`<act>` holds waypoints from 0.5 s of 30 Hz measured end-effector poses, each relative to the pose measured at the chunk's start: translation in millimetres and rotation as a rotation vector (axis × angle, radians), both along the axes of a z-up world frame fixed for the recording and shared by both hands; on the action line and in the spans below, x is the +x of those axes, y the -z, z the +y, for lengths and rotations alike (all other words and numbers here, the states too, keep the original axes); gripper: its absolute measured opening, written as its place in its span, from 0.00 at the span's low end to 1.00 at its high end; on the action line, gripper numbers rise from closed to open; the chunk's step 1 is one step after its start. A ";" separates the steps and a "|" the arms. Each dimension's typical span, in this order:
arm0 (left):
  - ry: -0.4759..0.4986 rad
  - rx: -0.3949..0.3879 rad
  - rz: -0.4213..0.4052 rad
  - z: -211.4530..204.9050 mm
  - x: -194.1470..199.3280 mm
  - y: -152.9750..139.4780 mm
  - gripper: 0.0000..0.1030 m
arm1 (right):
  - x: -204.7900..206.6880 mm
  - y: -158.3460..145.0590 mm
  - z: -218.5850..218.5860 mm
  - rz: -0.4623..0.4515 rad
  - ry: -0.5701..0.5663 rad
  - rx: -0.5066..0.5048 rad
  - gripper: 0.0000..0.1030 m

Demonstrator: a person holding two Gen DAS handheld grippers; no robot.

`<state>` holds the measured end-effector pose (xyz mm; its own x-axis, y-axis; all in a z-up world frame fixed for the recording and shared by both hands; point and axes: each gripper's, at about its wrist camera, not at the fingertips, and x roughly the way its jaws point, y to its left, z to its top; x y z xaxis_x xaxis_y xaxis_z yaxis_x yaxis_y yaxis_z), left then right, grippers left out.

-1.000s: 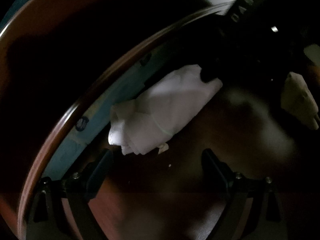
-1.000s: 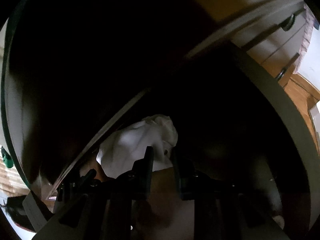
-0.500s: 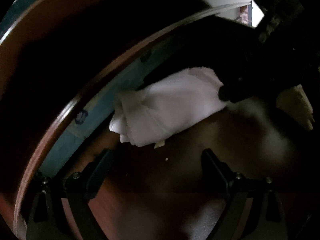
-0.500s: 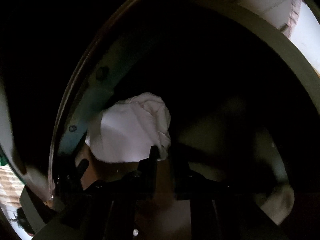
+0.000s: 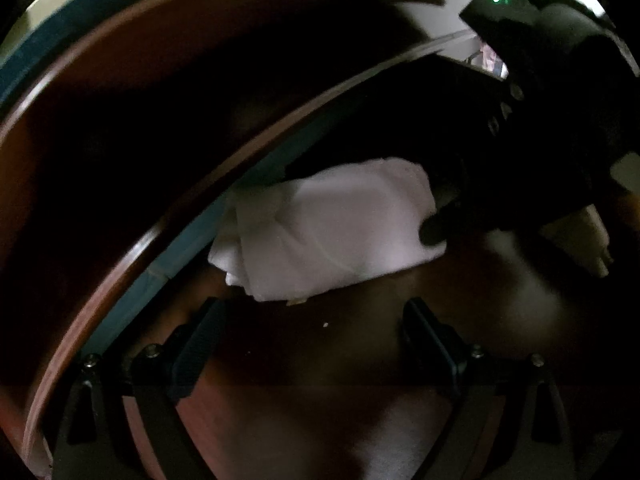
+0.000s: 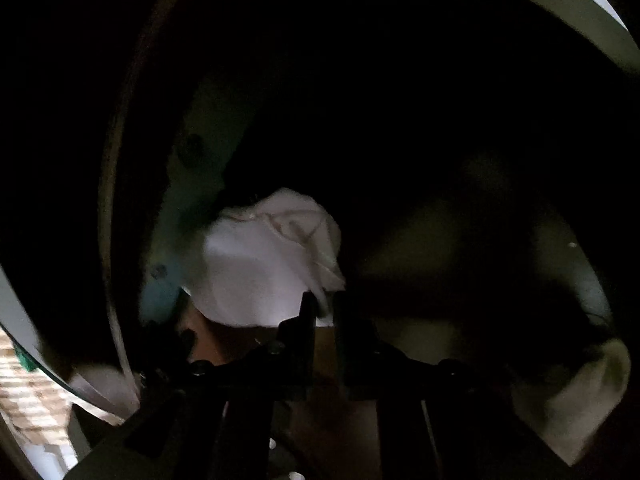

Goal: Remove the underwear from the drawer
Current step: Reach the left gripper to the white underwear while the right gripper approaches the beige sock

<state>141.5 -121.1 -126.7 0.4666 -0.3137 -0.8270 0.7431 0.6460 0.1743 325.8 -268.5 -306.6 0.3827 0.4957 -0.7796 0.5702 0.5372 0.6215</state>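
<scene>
Left-wrist view, dim interior. White underwear [image 5: 332, 232] lies folded on the drawer [image 5: 360, 360] floor — a reddish-brown wood surface — pushed up against the blue-grey side wall [image 5: 188, 256] at its left end. Fabric is plain white, soft-looking, folded into a rough oblong w/ a thicker rolled edge at lower left and a faint seam line curving across the top layer. A small pale scrap shows under its lower edge; what it is cannot be told.

Left gripper [image 5: 312, 344]: jaws spread wide, nothing between them, both black pads well short of the garment, over bare drawer floor.

Right gripper [image 5: 434, 232] enters from upper right as a dark mass; its tip sits on the right end of the underwear. A second pale cloth item [image 5: 580, 236] lies at far right, partly hidden behind that gripper.

Right-wrist view, darker still. Same underwear [image 6: 264, 264] seen end-on: bunched, w/ crumpled folds and a hem ridge at upper right, flat smooth panel lower left. It rests near the drawer's side wall [image 6: 188, 200], which carries two round screw heads. Right gripper [image 6: 324, 312]: fingers clenched onto a fold at the garment's near right corner — a strip of white fabric shows pinched in the narrow gap between the black fingers [image 6: 306, 320]. The other pale cloth [image 6: 584, 392] sits at lower right, well apart from the underwear.
</scene>
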 end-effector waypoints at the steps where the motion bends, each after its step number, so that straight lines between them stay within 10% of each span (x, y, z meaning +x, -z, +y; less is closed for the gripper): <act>1: -0.001 -0.011 0.009 1.6 -0.7 -2.7 0.90 | 1.6 2.5 2.9 0.012 -0.021 0.000 0.08; 11: 0.003 -0.045 0.034 18.5 -8.3 -22.0 0.91 | -11.2 38.3 61.7 0.152 -0.261 0.080 0.09; 15: -0.091 -0.091 0.087 28.8 1.4 -33.1 0.91 | -28.7 22.2 68.5 0.024 -0.312 0.041 0.12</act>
<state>142.9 -92.3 -93.6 0.4243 -0.3488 -0.8356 0.6908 0.7214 0.0497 297.2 -200.0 -328.8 0.1893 0.6173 -0.7637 0.3965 0.6635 0.6345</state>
